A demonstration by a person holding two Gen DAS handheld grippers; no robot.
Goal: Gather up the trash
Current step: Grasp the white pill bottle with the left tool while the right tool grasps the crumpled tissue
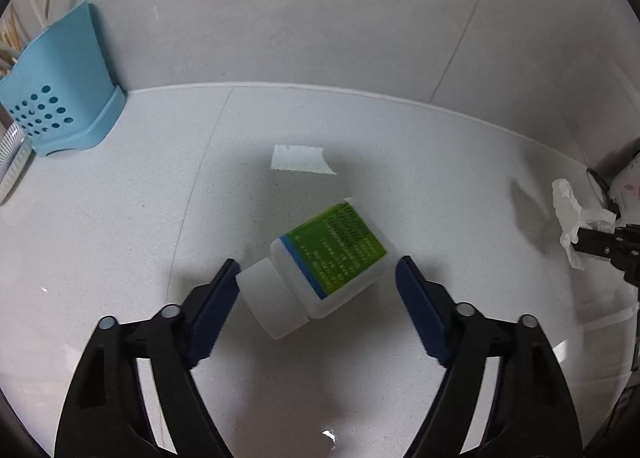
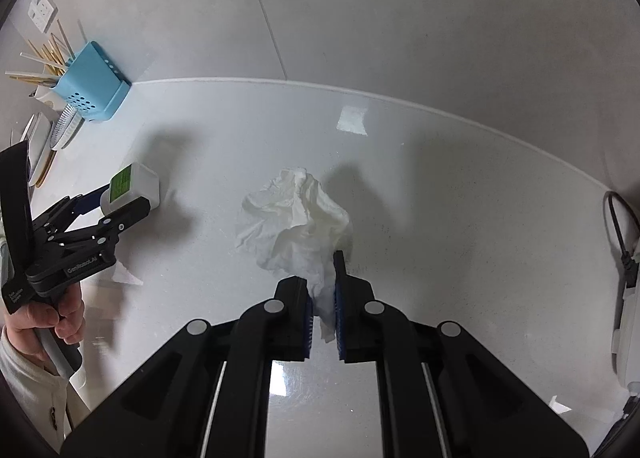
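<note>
- Two grippers are working over a pale speckled counter (image 1: pixel 120 218) that is meeting a grey tiled wall.
- Left gripper (image 1: pixel 318 274) is pointing steeply down with its jaws standing wide apart on either side of a white plastic bottle (image 1: pixel 320 270); the left pad is sitting just at the ribbed cap, the right pad is standing clear of the bottle's base, so nothing is being squeezed.
- Bottle is lying on its side on the counter, green label with a blue band facing up, cap toward the lower left of the left wrist view.
- Right gripper (image 2: pixel 323 298) is clamping nearly closed on a crumpled white tissue (image 2: pixel 296 218); the lower tail of the tissue is being pinched between the blue pads while the bulk is bunching out beyond the fingertips, above the counter.
- Right wrist view is showing a hand (image 2: pixel 44 318) in a pale sleeve gripping the left gripper's handle at far left.
- Blue perforated utensil holder (image 1: pixel 60 86) is standing at the wall, well apart from the bottle, with sticks poking out of it.
- Small white paper scrap (image 1: pixel 300 158) is lying flat on the counter, between bottle and wall.
</note>
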